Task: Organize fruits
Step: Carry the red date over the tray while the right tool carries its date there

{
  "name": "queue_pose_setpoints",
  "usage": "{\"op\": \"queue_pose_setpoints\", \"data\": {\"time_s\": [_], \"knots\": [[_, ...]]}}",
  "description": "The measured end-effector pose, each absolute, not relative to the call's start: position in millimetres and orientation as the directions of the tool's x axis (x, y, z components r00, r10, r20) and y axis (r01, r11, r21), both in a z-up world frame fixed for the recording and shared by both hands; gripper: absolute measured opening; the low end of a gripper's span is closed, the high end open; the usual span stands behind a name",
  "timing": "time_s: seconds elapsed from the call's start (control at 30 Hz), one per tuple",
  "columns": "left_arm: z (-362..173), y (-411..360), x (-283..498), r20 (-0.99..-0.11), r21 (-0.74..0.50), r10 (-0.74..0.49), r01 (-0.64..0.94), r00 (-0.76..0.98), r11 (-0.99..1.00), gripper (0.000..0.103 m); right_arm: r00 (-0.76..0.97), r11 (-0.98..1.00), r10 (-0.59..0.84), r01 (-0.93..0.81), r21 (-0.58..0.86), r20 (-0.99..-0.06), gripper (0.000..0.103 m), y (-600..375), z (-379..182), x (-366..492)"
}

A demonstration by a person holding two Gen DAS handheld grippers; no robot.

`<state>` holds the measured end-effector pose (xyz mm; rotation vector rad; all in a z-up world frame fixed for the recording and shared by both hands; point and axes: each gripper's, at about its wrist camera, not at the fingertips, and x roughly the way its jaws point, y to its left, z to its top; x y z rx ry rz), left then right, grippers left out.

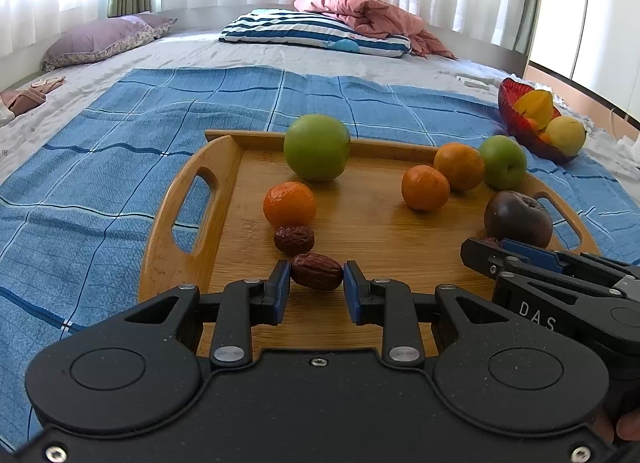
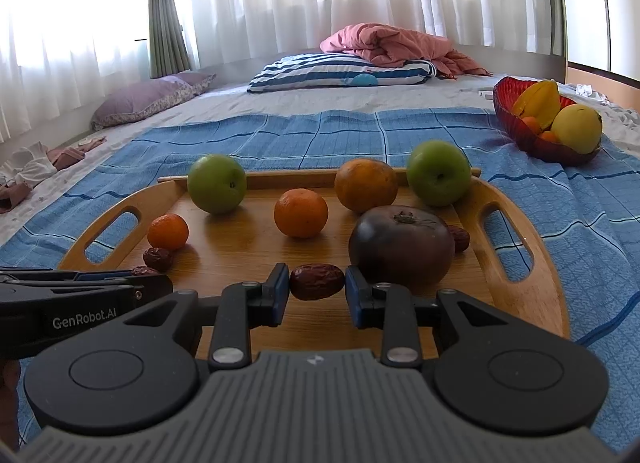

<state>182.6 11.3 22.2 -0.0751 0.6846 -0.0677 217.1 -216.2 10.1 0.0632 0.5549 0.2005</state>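
Note:
A wooden tray (image 1: pixel 224 167) (image 2: pixel 516 199) on a blue cloth holds two green apples (image 1: pixel 316 147) (image 2: pixel 438 173), three oranges (image 1: pixel 289 205) (image 2: pixel 301 213), a dark purple fruit (image 1: pixel 518 219) (image 2: pixel 402 245) and several red dates. My left gripper (image 1: pixel 316 281) is shut on a date (image 1: pixel 316 271) at the tray's near left, next to another date (image 1: pixel 294 240). My right gripper (image 2: pixel 317 283) is shut on a date (image 2: pixel 317 281) just left of the purple fruit. Each gripper shows at the edge of the other's view.
A red glass bowl (image 1: pixel 516 119) (image 2: pixel 516 119) with a starfruit, a yellow fruit and small oranges stands on the cloth at the far right. Beyond lie a striped pillow (image 2: pixel 340 71), a pink blanket (image 2: pixel 392 43) and a purple pillow (image 1: pixel 96 41).

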Motion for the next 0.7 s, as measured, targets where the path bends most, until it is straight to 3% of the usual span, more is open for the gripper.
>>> {"op": "queue_pose_setpoints", "data": {"time_s": [0.7], "knots": [[18.0, 11.1, 186.6, -0.631, -0.089, -0.087, 0.039, 0.771, 0.995, 0.028, 0.815, 0.981, 0.195, -0.161, 0.109, -0.546, 0.038, -213.0, 5.1, 225.6]]}}
